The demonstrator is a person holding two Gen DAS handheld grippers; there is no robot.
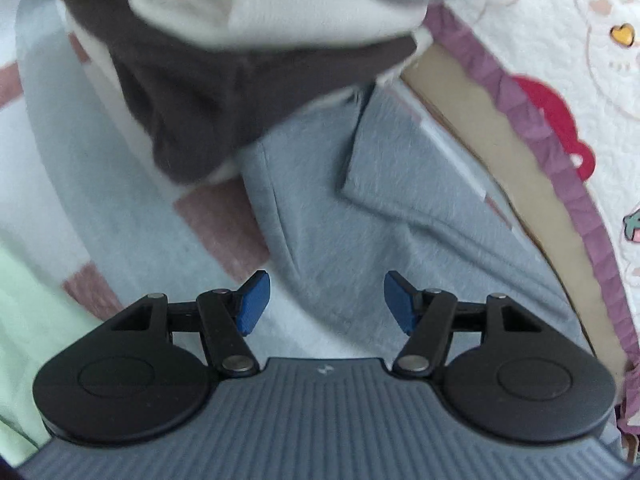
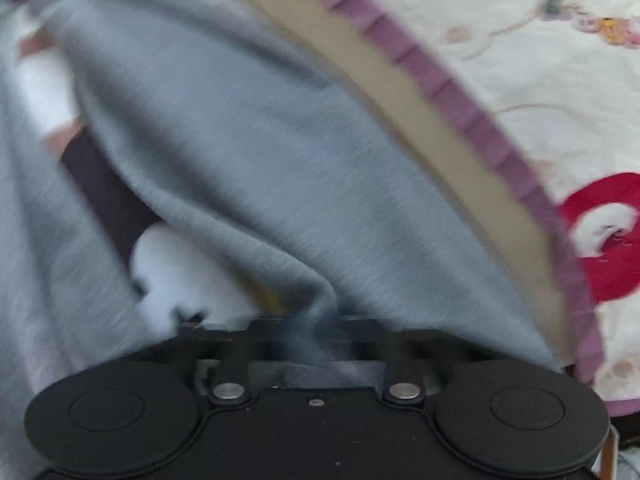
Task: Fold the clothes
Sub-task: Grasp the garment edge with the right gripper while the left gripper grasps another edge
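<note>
Grey garment (image 1: pixel 320 216) lies beside folded pile (image 1: pixel 248 60), quilt (image 1: pixel 560 60).

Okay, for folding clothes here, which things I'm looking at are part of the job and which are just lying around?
Part of the job:
grey garment, pinched by the shut right gripper
left gripper, open above it
stack of dark, white and grey clothes

Just lying about:
cartoon-print quilt with purple frill
checked sheet
green cloth
</note>
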